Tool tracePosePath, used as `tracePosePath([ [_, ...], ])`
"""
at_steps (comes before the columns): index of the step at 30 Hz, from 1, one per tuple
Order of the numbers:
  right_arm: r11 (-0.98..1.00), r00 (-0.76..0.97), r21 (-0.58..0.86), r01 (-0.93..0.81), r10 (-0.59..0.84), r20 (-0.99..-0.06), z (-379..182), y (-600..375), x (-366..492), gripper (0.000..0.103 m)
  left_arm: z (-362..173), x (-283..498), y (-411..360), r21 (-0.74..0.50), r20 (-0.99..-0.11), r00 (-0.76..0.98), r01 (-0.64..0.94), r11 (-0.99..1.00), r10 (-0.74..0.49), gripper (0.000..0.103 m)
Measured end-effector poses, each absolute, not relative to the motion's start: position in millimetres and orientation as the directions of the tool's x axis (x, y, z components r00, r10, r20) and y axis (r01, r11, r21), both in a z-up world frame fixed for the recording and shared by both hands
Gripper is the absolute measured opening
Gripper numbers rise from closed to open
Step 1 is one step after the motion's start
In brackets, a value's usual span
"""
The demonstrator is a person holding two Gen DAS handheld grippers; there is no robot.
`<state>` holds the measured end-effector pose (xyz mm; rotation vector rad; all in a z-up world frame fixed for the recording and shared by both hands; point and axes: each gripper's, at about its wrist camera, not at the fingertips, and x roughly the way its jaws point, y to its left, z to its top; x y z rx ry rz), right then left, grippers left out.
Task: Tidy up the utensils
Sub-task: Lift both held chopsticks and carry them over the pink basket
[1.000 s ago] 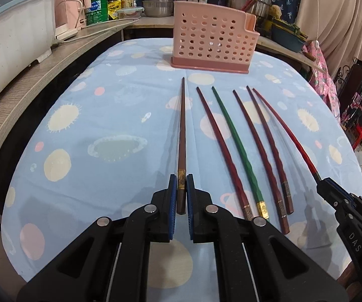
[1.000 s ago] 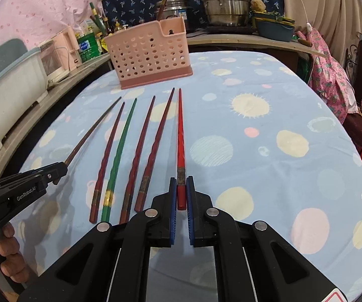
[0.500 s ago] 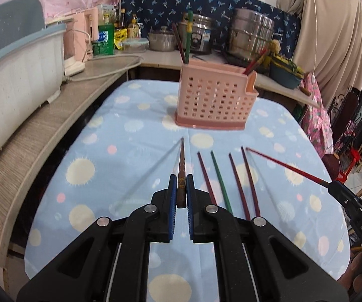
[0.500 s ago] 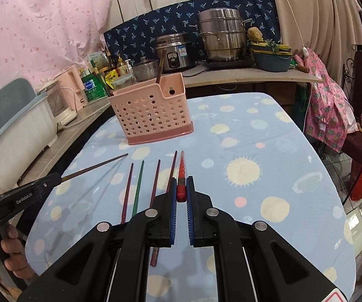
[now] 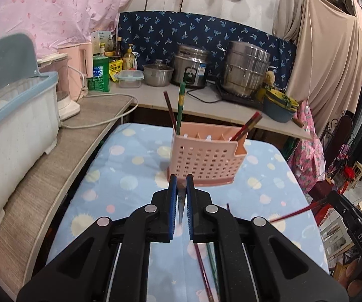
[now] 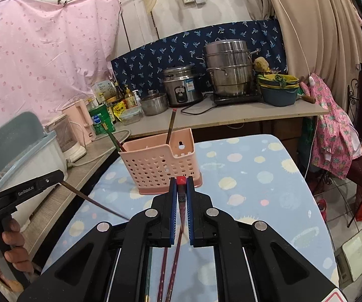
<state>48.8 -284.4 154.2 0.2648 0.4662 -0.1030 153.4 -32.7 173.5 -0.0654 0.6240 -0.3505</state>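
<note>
Left gripper (image 5: 181,188) is clamped on a brown chopstick (image 6: 95,202), lifted clear of the spotted tablecloth (image 5: 120,173). Right gripper (image 6: 181,188) pinches a red chopstick (image 5: 291,212) just the same. Pink utensil basket (image 5: 206,161) stands at twelve o'clock, chopsticks already upright inside. More chopsticks (image 5: 203,266) lie on the cloth at six o'clock.

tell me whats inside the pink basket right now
The pink basket holds chopsticks standing up: a green chopstick and a dark red chopstick at one end, two reddish chopsticks at the other. Their lower ends are hidden behind the perforated wall.
</note>
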Motion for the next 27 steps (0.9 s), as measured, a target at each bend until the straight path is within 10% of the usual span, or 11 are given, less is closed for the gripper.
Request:
tracePosePath([
  [27,0.934,0.980,0.355,0.033,0.039,-0.195,280.5,-312.0,186.6,0.007,307.8,258.3,-80.6,-0.208,-0.296,0.880,0.319,0.925,-0.370,0.007],
])
